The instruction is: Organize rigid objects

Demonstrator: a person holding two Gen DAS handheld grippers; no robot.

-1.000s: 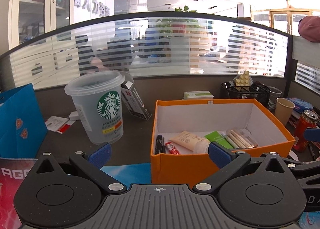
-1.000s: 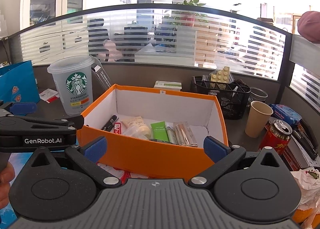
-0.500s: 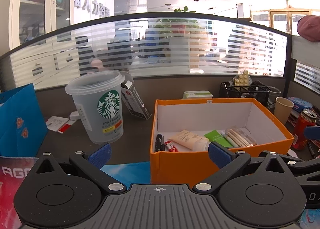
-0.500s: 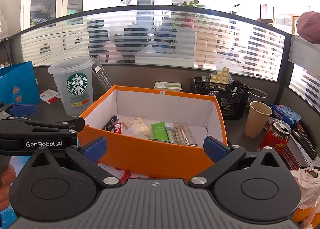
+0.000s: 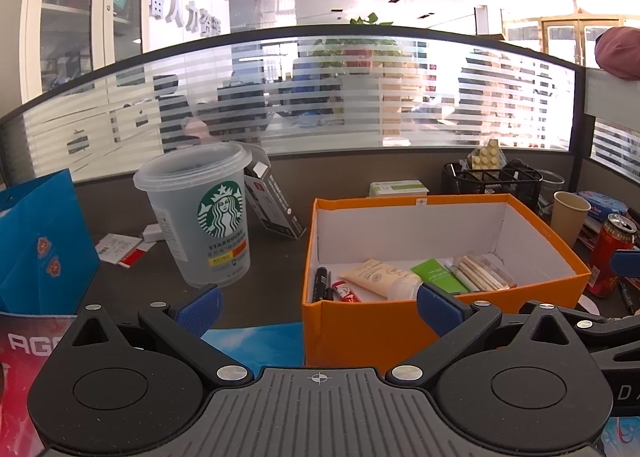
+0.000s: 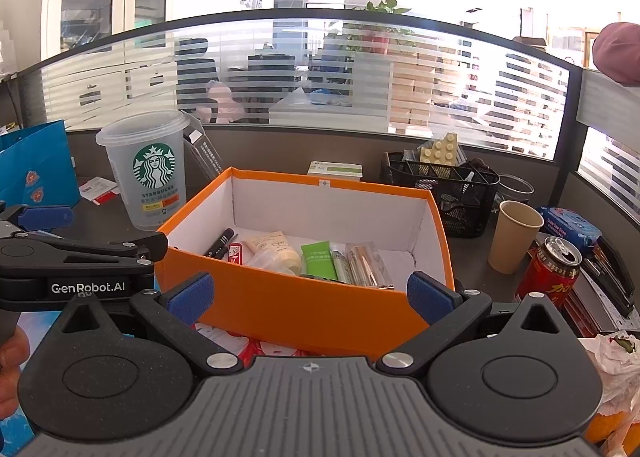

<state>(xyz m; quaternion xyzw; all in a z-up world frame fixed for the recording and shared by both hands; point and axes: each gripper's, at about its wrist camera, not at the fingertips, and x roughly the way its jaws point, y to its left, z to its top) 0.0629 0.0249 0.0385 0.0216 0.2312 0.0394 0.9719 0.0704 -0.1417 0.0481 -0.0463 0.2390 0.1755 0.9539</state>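
An orange box (image 5: 360,321) (image 6: 288,305) stands on the desk and holds a black pen (image 5: 321,283), a small red item (image 5: 346,291), a beige tube (image 5: 378,275) (image 6: 272,245), a green packet (image 5: 436,275) (image 6: 318,259) and a clear pack of sticks (image 5: 484,271) (image 6: 366,263). My left gripper (image 5: 318,307) is open and empty before the box's near left corner. My right gripper (image 6: 310,297) is open and empty before the box's near wall. The left gripper's side also shows in the right wrist view (image 6: 80,257).
A frosted Starbucks cup (image 5: 204,213) (image 6: 150,173) stands left of the box, a dark carton (image 5: 272,205) behind it. A blue bag (image 5: 40,249) is far left. A paper cup (image 6: 516,235), red can (image 6: 552,269) and black mesh organiser (image 6: 444,189) stand right.
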